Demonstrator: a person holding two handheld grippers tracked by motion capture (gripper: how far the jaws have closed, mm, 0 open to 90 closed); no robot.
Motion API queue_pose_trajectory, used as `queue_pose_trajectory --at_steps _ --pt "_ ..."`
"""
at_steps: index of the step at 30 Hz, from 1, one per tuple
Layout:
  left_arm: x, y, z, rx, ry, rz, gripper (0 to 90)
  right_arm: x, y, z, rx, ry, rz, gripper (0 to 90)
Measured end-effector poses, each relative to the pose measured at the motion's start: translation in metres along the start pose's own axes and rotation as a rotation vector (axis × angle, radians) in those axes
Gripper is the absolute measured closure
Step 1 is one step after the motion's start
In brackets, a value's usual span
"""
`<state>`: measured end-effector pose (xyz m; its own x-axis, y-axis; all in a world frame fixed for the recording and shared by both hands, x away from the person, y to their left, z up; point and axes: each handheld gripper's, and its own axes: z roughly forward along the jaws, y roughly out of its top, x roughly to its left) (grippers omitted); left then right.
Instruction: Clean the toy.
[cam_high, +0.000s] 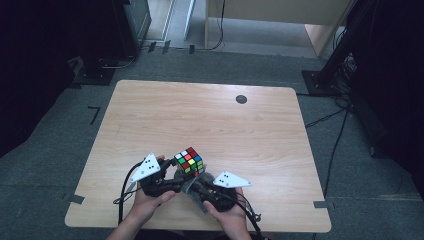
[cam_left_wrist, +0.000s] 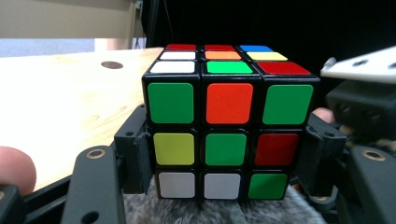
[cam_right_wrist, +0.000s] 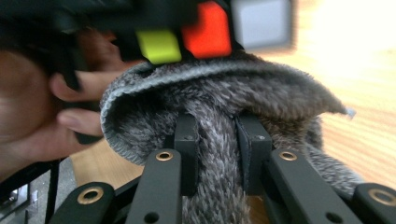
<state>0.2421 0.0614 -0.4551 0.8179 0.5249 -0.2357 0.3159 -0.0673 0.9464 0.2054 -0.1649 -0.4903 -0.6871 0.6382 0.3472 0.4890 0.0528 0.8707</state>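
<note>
Near the tabletop's (cam_high: 150, 110) front edge, my left tongs (cam_left_wrist: 224, 154) clamp the scrambled multicoloured plastic puzzle cube (cam_left_wrist: 223, 121); my right tongs (cam_right_wrist: 215, 154) pinch a fuzzy grey cloth (cam_right_wrist: 219, 98) beneath it, wiping apparently unfinished.

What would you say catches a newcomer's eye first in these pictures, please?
The scrambled colour cube stands out first, bright against the dim room, clamped between the left gripper fingers near the front edge of the wooden table. Right under it is a fuzzy grey cloth, pinched in the shut right gripper and pressed up against the cube's underside.
</note>
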Motion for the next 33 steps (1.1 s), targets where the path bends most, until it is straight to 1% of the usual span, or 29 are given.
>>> queue_pose_trajectory --at_steps 1,2,3,4,7,9,10,11,12,13,14,15,17,19,20,21,23,24,25,28,30,31,33 --pt "0.000 0.000 0.000 -0.001 -0.003 -0.002 34.3 0.002 0.002 -0.001 -0.005 0.000 -0.010 74.1" --pt "0.000 0.000 0.000 -0.004 -0.006 -0.004 34.4 0.001 0.004 -0.003 -0.005 -0.011 -0.013 74.2" --pt "0.000 0.000 -0.001 -0.010 -0.007 -0.005 34.3 -0.002 0.006 -0.005 -0.012 -0.023 -0.006 74.2" --pt "0.000 0.000 -0.001 -0.014 -0.008 -0.007 34.4 -0.006 0.007 -0.009 -0.022 -0.040 0.005 74.3" --pt "0.001 0.001 -0.003 -0.019 -0.003 -0.006 34.4 -0.023 0.010 -0.021 -0.065 -0.098 0.086 74.4" --pt "0.002 0.002 -0.004 -0.018 0.004 -0.007 34.3 -0.031 0.012 -0.029 -0.099 -0.121 0.112 74.3" --pt "0.002 0.002 -0.004 -0.022 0.004 -0.011 34.3 -0.034 0.013 -0.032 -0.116 -0.134 0.117 74.3" --pt "0.002 0.002 -0.004 -0.026 0.003 -0.012 34.4 -0.036 0.013 -0.034 -0.120 -0.140 0.120 74.3" --pt "0.003 0.002 -0.004 -0.028 0.003 -0.015 34.3 -0.035 0.012 -0.034 -0.125 -0.136 0.128 74.3" --pt "0.003 0.003 -0.004 -0.031 0.000 -0.020 34.3 -0.034 0.010 -0.032 -0.130 -0.119 0.138 74.3" --pt "0.004 0.003 -0.004 -0.033 0.000 -0.027 34.3 -0.031 0.008 -0.029 -0.128 -0.108 0.138 74.2" --pt "0.004 0.002 -0.003 -0.033 0.000 -0.029 34.3 -0.026 0.006 -0.023 -0.105 -0.092 0.131 74.2" --pt "0.003 0.001 -0.002 -0.026 -0.004 -0.025 34.4 -0.016 0.001 -0.012 -0.066 -0.043 0.112 74.1" --pt "0.002 0.000 0.000 -0.011 -0.002 -0.012 34.4 -0.005 -0.001 -0.003 -0.035 0.004 0.077 74.0" --pt "0.001 -0.001 0.000 -0.008 -0.004 -0.010 34.4 0.000 -0.001 0.000 -0.023 0.016 0.057 74.1" --pt "0.000 -0.001 0.000 -0.009 -0.006 -0.007 34.4 0.003 0.000 0.000 -0.019 0.014 0.037 74.1" --pt "0.001 -0.001 -0.001 -0.016 -0.009 -0.012 34.4 0.002 0.003 -0.003 -0.022 -0.006 0.023 74.2" --pt "0.001 0.000 -0.001 -0.022 -0.010 -0.015 34.4 -0.002 0.005 -0.006 -0.031 -0.015 0.031 74.3" --pt "0.002 0.000 -0.002 -0.027 -0.009 -0.019 34.4 -0.006 0.007 -0.009 -0.039 -0.034 0.044 74.3" --pt "0.004 0.001 -0.005 -0.033 -0.003 -0.022 34.3 -0.021 0.011 -0.021 -0.083 -0.089 0.106 74.4" --pt "0.006 0.001 -0.005 -0.030 0.007 -0.022 34.4 -0.029 0.013 -0.029 -0.115 -0.118 0.130 74.3" --pt "0.006 0.001 -0.006 -0.030 0.010 -0.026 34.4 -0.033 0.014 -0.032 -0.127 -0.132 0.128 74.2" --pt "0.008 0.002 -0.006 -0.027 0.017 -0.024 34.4 -0.040 0.016 -0.039 -0.149 -0.180 0.112 73.8"
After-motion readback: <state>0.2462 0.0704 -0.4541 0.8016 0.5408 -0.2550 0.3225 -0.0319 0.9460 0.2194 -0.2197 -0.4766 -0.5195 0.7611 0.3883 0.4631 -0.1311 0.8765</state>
